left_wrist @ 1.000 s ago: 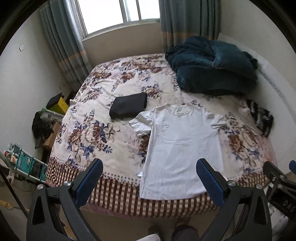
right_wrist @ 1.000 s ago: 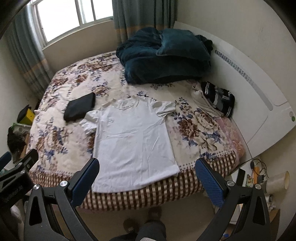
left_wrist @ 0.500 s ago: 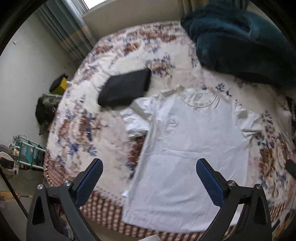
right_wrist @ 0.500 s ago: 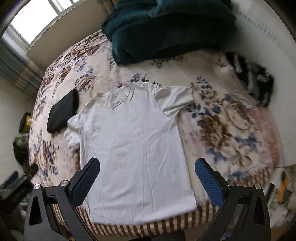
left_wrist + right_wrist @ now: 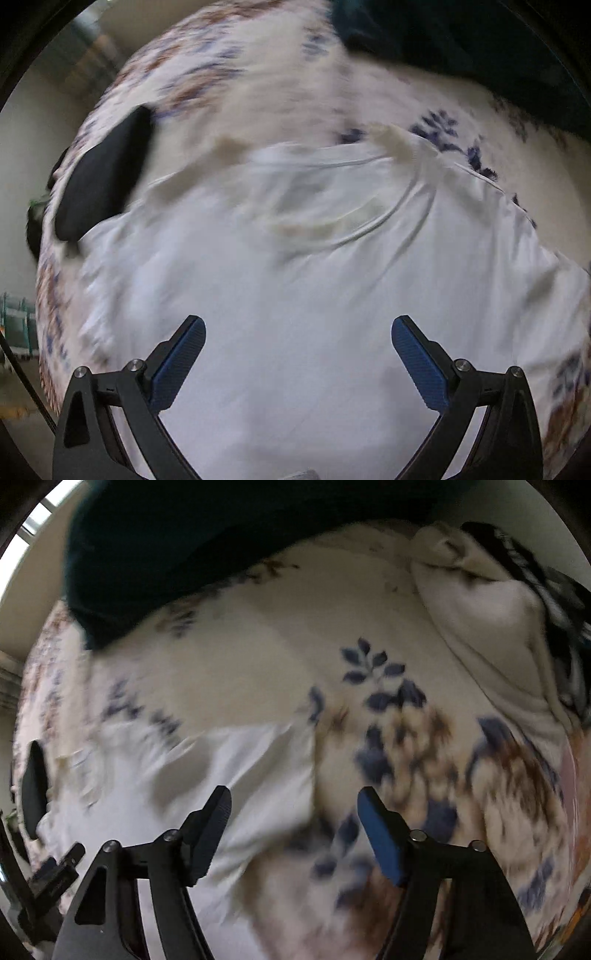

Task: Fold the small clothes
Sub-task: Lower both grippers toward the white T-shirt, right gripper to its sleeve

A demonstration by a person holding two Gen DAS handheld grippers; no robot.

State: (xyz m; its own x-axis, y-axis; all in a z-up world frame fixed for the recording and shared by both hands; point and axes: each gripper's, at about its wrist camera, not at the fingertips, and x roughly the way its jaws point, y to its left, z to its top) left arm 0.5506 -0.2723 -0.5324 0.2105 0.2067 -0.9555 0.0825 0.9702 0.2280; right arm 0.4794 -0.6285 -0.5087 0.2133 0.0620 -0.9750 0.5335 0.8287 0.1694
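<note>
A white T-shirt (image 5: pixel 314 295) lies flat on the floral bedspread (image 5: pixel 388 635) and fills the left wrist view, its collar (image 5: pixel 354 225) just ahead. My left gripper (image 5: pixel 295 326) hangs open close above the shirt's chest, nothing between its fingers. In the right wrist view the shirt's sleeve (image 5: pixel 251 768) ends at an edge that runs down between the fingers. My right gripper (image 5: pixel 293 797) is over that sleeve edge with its jaws closing; the pads do not press the cloth. Both views are blurred.
A folded black garment (image 5: pixel 99 177) lies left of the shirt. A dark teal blanket (image 5: pixel 177 535) is heaped at the far side of the bed. A cream garment (image 5: pixel 480 609) and a black-and-white striped one (image 5: pixel 535 576) lie at the right.
Both grippers have dropped fast toward the bed and tilted down, so the shirt now fills the views. The right gripper's jaws have narrowed. The left jaws stay wide.
</note>
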